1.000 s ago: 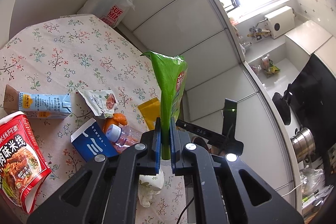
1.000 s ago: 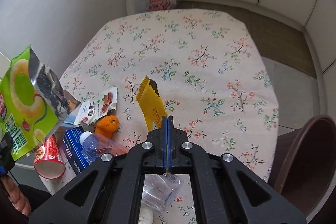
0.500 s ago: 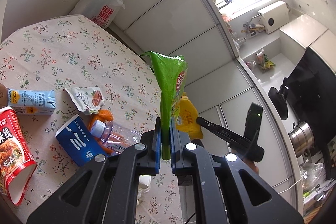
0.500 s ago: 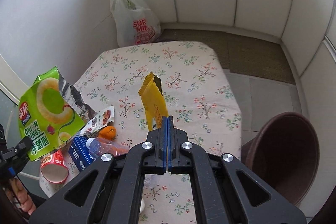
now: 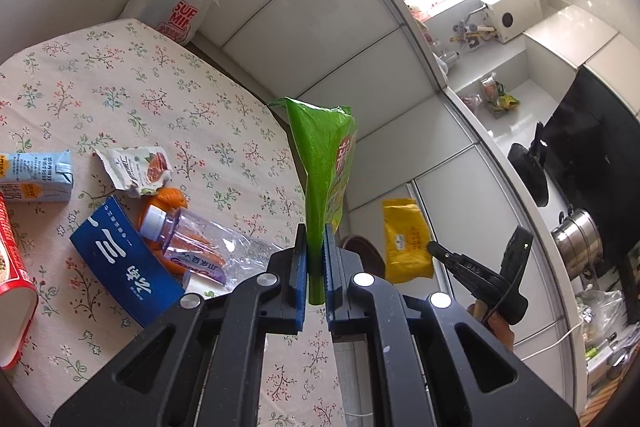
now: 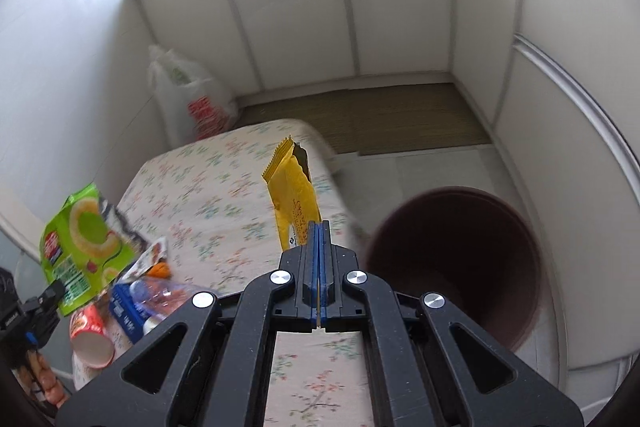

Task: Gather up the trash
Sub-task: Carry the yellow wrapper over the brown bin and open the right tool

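My left gripper is shut on a green snack bag, which stands upright from the jaws above the table's right edge. In the right wrist view the same green snack bag hangs at the left. My right gripper is shut on a torn-open yellow wrapper, raised above the table edge just left of the brown bin. From the left wrist view the yellow wrapper hangs off the table beside the right gripper. The brown bin peeks out behind my left fingers.
On the floral tablecloth lie a blue carton, a plastic bottle, an orange peel, a torn white sachet, a light-blue drink box and a red noodle cup. A white shopping bag stands beyond the table.
My right gripper has lifted the yellow wrapper off the table and carried it right, next to the brown bin. My left gripper with the green bag has drifted slightly right.
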Demonstrator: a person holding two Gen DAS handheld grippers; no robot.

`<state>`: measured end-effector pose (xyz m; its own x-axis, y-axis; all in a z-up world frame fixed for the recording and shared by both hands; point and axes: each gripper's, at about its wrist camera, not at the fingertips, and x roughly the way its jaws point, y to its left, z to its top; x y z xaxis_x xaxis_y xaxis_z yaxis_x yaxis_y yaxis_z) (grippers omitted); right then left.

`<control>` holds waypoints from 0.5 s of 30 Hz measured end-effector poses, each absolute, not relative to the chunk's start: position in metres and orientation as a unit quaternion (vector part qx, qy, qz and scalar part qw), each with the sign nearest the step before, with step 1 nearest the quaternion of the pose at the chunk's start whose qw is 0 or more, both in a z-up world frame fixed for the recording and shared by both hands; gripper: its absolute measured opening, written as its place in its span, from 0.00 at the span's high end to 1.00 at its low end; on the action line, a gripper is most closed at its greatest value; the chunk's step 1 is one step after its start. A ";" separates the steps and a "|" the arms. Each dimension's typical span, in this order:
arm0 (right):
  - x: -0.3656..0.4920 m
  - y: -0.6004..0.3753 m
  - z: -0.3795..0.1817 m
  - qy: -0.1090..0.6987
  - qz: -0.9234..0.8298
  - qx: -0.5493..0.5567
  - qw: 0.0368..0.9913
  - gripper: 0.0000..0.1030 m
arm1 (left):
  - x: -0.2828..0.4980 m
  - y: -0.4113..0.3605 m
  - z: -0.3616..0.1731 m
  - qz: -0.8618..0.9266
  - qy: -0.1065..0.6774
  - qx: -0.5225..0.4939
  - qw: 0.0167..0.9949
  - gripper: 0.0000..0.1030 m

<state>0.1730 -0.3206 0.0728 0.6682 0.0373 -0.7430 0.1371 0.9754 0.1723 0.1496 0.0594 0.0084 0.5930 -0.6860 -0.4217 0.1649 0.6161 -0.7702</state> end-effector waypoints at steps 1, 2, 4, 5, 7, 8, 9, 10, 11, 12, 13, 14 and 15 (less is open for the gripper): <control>0.167 -0.331 0.072 0.399 -0.044 0.118 0.908 1.00 | 0.149 0.057 0.008 -0.261 0.370 -0.351 0.819 0.93; 0.162 -0.343 0.070 0.393 -0.065 0.130 0.908 1.00 | 0.149 0.053 0.009 -0.262 0.371 -0.349 0.820 0.93; 0.153 -0.360 0.062 0.384 -0.092 0.148 0.907 1.00 | 0.148 0.048 0.008 -0.263 0.375 -0.343 0.820 0.93; 0.148 -0.370 0.057 0.383 -0.105 0.161 0.904 0.97 | 0.148 0.045 0.007 -0.263 0.377 -0.341 0.820 0.93; 0.142 -0.385 0.046 0.381 -0.130 0.181 0.897 0.95 | 0.149 0.039 0.006 -0.264 0.382 -0.338 0.819 0.93; 0.140 -0.392 0.042 0.379 -0.140 0.190 0.895 0.80 | 0.149 0.037 0.005 -0.265 0.384 -0.337 0.817 0.93; 0.136 -0.397 0.038 0.375 -0.150 0.199 0.893 0.43 | 0.149 0.033 0.004 -0.267 0.387 -0.339 0.815 0.93; 0.130 -0.401 0.036 0.365 -0.166 0.206 0.892 0.28 | 0.150 0.028 0.004 -0.271 0.389 -0.340 0.812 0.93; 0.122 -0.406 0.035 0.349 -0.185 0.211 0.894 0.17 | 0.150 0.023 0.004 -0.274 0.391 -0.338 0.811 0.93; 0.112 -0.410 0.035 0.331 -0.204 0.215 0.896 0.17 | 0.151 0.015 0.006 -0.278 0.392 -0.331 0.812 0.93; 0.105 -0.414 0.034 0.325 -0.214 0.220 0.895 0.16 | 0.151 0.007 0.008 -0.283 0.392 -0.323 0.814 0.93; 0.096 -0.418 0.033 0.320 -0.224 0.228 0.892 0.11 | 0.151 0.000 0.009 -0.287 0.393 -0.316 0.815 0.93; 0.089 -0.421 0.032 0.317 -0.232 0.233 0.889 0.07 | 0.152 -0.011 0.012 -0.293 0.394 -0.305 0.816 0.93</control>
